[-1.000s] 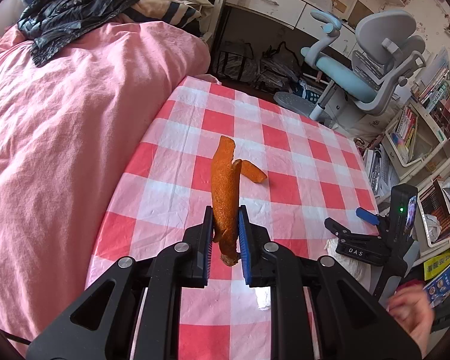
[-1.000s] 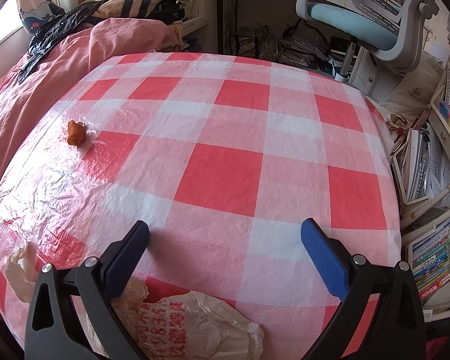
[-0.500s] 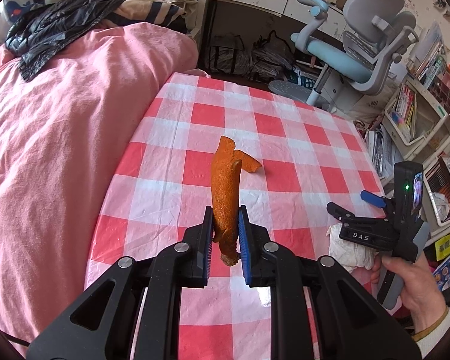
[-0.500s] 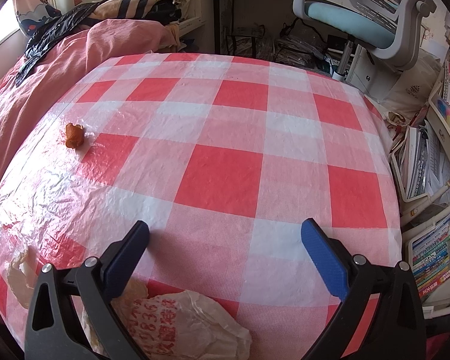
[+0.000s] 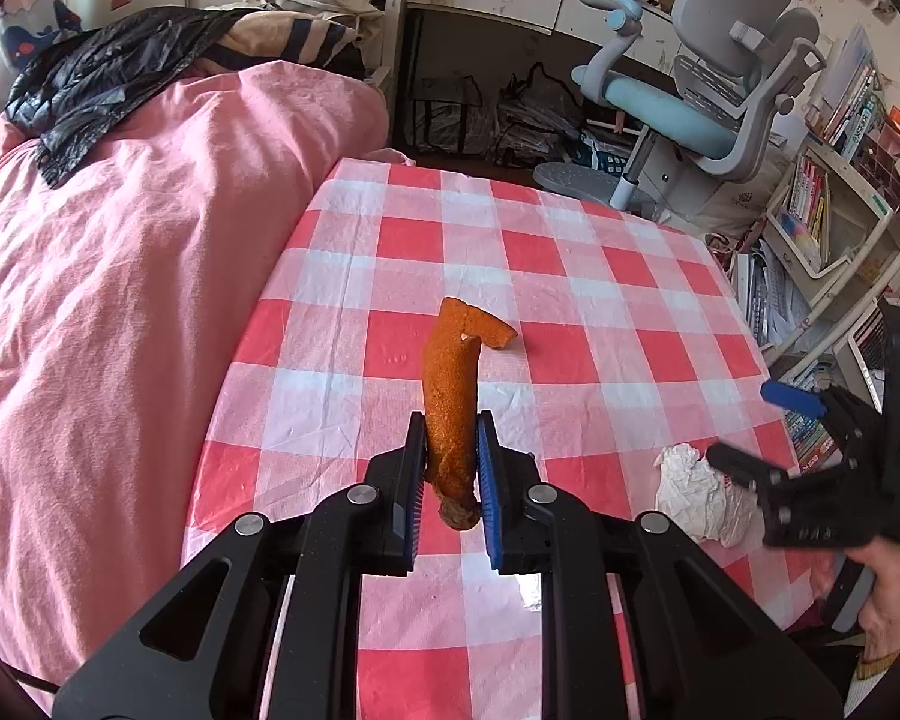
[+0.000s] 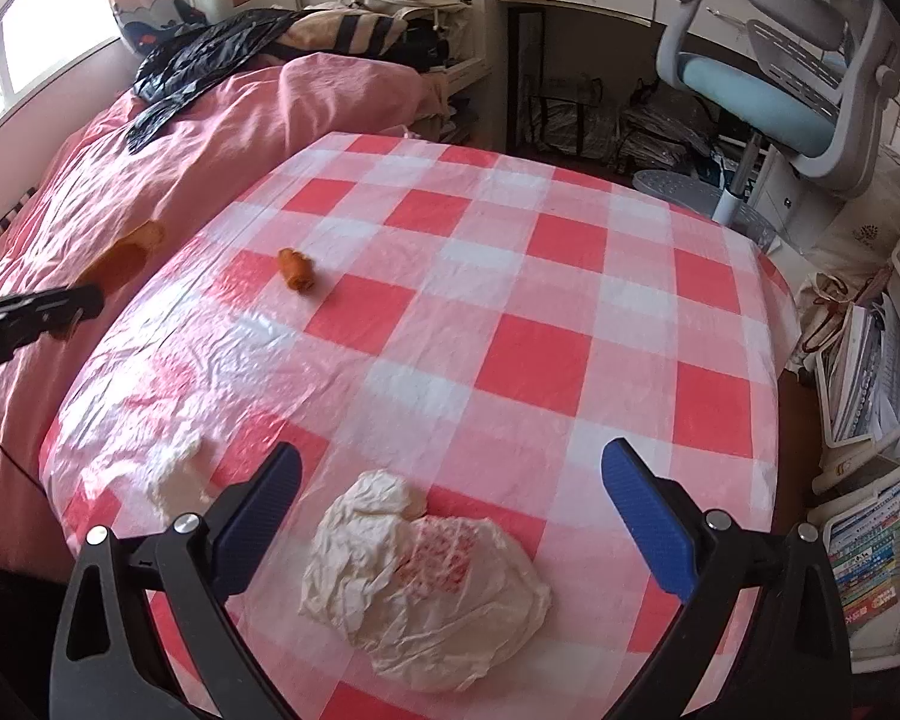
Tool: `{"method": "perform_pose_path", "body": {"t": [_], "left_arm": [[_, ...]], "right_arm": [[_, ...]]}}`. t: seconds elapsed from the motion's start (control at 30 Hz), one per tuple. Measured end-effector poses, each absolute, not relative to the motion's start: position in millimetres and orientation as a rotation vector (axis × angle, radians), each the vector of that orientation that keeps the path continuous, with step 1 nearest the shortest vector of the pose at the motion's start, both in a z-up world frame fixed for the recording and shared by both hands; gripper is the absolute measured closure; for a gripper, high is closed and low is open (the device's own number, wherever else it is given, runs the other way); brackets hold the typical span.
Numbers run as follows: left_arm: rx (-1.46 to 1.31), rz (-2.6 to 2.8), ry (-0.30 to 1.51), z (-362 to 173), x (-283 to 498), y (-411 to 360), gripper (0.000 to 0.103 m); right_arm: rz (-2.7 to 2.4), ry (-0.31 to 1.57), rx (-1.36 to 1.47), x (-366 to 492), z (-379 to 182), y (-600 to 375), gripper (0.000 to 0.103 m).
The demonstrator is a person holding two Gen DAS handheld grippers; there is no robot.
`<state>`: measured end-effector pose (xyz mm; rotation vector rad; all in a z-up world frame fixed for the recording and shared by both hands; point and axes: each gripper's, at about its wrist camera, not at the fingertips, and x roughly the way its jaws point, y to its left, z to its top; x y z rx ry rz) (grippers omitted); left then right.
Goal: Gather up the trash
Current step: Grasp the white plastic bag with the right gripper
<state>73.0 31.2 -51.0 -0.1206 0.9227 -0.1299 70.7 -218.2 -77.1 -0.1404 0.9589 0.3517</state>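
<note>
My left gripper [image 5: 450,468] is shut on a long orange peel [image 5: 453,396] and holds it above the red-and-white checked table [image 5: 570,312]; the peel also shows at the left of the right wrist view [image 6: 129,249]. My right gripper [image 6: 450,492] is open and empty above a crumpled white plastic bag with red print [image 6: 426,576]; the gripper also shows in the left wrist view [image 5: 774,420], over the bag [image 5: 696,492]. A small orange peel piece [image 6: 295,269] lies on the table. A white crumpled tissue [image 6: 177,480] lies near the table's left front edge.
A bed with a pink cover [image 5: 120,300] runs along the table's left side, with a black plastic bag [image 5: 108,84] on it. A grey-blue office chair [image 5: 708,102], a desk and bookshelves [image 5: 822,222] stand beyond and right of the table.
My right gripper has risen and pulled back, so the whole plastic bag now shows between its fingers. My left gripper has kept its hold on the peel and shifted slightly.
</note>
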Motion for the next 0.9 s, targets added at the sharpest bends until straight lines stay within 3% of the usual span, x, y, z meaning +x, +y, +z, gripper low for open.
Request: {"method": "perform_pose_path", "body": {"t": [0.13, 0.23, 0.37, 0.9], "left_arm": [[-0.116, -0.135, 0.918, -49, 69, 28, 0.088], [-0.105, -0.134, 0.910, -48, 66, 26, 0.088], [-0.114, -0.126, 0.894, -44, 65, 28, 0.088], [-0.172, -0.161, 0.837, -22, 47, 47, 0.088]], "right_arm": [[0.335, 1.008, -0.193, 73, -94, -216, 0.011], [0.381, 1.063, -0.132, 77, -108, -220, 0.051], [0.416, 1.064, -0.082, 76, -108, -217, 0.070], [0.405, 0.887, 0.029, 34, -74, -209, 0.077]]}}
